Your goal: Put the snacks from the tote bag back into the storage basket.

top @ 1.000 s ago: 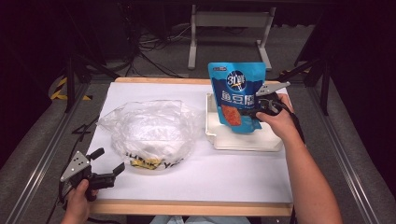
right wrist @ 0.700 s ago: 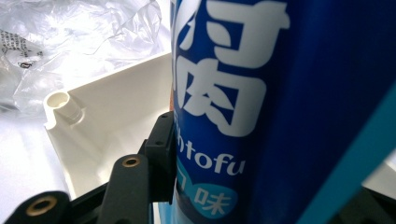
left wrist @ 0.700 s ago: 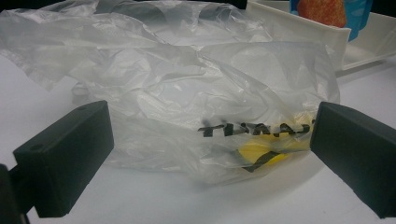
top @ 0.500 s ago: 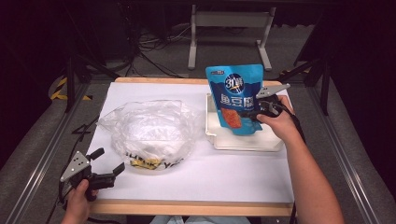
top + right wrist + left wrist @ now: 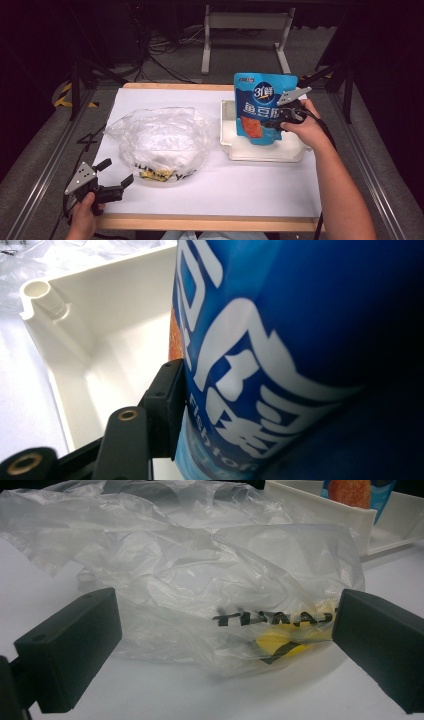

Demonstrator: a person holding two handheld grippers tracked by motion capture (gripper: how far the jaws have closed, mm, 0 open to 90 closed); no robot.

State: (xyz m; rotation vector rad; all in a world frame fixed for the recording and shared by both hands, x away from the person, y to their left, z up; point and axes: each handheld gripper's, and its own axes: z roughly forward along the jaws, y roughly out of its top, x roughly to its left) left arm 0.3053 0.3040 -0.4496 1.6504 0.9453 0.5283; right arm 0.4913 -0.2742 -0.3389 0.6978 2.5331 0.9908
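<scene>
A blue snack pouch with white lettering stands upright over the white tray at the table's right. My right gripper is shut on the pouch's right edge. In the right gripper view one black finger presses against the pouch, which hides the other finger, with the tray's wall behind. A crumpled clear plastic bag with black and yellow print lies left of the tray. My left gripper is open near the front left edge, with the bag just ahead of its jaws.
White paper covers the table. The tray's corner and the pouch's lower end show beyond the bag in the left gripper view. Dark floor, cables and a metal stand lie past the far edge.
The right gripper has shifted the pouch slightly to the right over the tray. The left gripper and the bag have stayed where they were.
</scene>
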